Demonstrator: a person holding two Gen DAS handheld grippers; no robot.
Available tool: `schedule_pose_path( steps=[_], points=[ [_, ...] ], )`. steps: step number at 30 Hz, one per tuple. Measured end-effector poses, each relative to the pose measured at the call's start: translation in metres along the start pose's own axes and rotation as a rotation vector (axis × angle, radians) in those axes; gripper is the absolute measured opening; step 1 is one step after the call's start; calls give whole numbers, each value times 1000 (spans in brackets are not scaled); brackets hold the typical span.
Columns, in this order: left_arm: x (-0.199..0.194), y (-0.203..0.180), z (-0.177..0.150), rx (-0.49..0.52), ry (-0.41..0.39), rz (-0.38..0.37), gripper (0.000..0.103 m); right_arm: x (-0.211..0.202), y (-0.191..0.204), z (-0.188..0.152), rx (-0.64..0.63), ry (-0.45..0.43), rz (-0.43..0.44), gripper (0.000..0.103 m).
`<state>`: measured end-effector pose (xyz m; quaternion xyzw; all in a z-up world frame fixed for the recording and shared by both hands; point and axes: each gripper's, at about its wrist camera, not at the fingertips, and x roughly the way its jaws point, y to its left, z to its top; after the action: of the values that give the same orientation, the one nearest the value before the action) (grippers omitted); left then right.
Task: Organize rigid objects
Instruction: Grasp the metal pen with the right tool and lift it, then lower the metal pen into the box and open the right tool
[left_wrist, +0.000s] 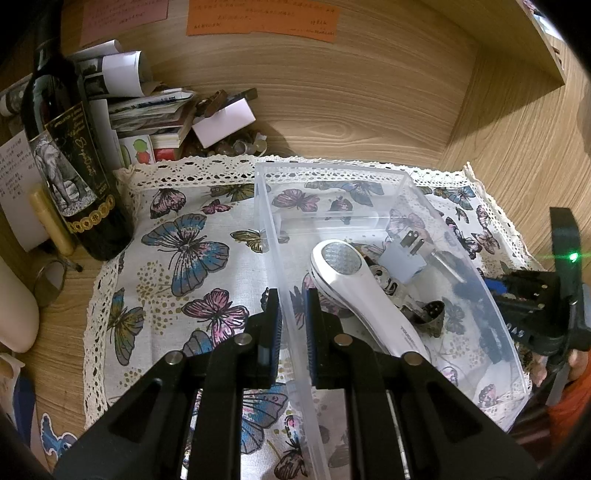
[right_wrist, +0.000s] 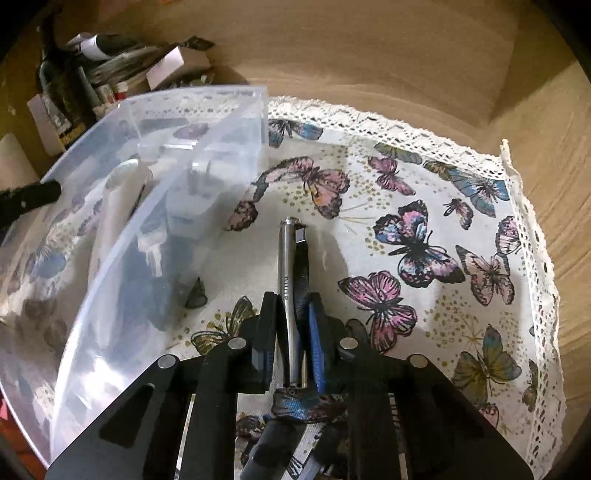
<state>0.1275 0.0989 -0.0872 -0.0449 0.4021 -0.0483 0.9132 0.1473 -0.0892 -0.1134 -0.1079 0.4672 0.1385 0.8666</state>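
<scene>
Metal pen: slim silver barrel with a dark clip, pinched between the jaws of the right hand-held gripper, pointing forward away from the camera, tip end over the butterfly cloth, just right of the clear plastic bin. Jaws nearly closed on the barrel, contact at about mid-length. Can't tell whether the pen is lifted off the cloth or resting on it.

Handling guess: light, stiff, smooth round metal, so likely slippery and prone to rolling or pivoting in the pads. Mid-barrel hold looks sensible; the clip side gives a flat edge that could stop rotation. A grip nearer one end would probably let it swing. Not fragile.

Left hand-held gripper: jaws straddle the bin's left wall, one finger outside, one inside, narrow gap. Looks like it's clamping the thin wall to steady the bin, but actual contact isn't clear. Wall is thin, flexible plastic, may bow if squeezed or pulled.

Already in the bin: white handheld appliance, white plug adapter, small dark metal cone-shaped piece, some small metal bits under them, hard to identify.

Bin sits on the cloth on the wooden tabletop; wine bottle and paper clutter at back left, well apart.

Judgement: pen goes into the bin next; low drop to avoid bounce.
</scene>
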Motion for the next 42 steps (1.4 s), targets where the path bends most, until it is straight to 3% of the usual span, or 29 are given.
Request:
schedule_pose_path(
  steps=[11,21,36,42],
  points=[
    [0,-1,0,-4,1,-4,10,-54,11,23,-16,-170,-22,15],
    [0,-1,0,-3,1,-4,10,-91,38,46,-83,-298,31,15],
    [0,0,1,-4,-1,-14,10,-56,81,54,-172,-222,113,13],
    [0,0,1,-3,-1,-13,10,-60,85,53,-190,-221,95,13]
  ],
)
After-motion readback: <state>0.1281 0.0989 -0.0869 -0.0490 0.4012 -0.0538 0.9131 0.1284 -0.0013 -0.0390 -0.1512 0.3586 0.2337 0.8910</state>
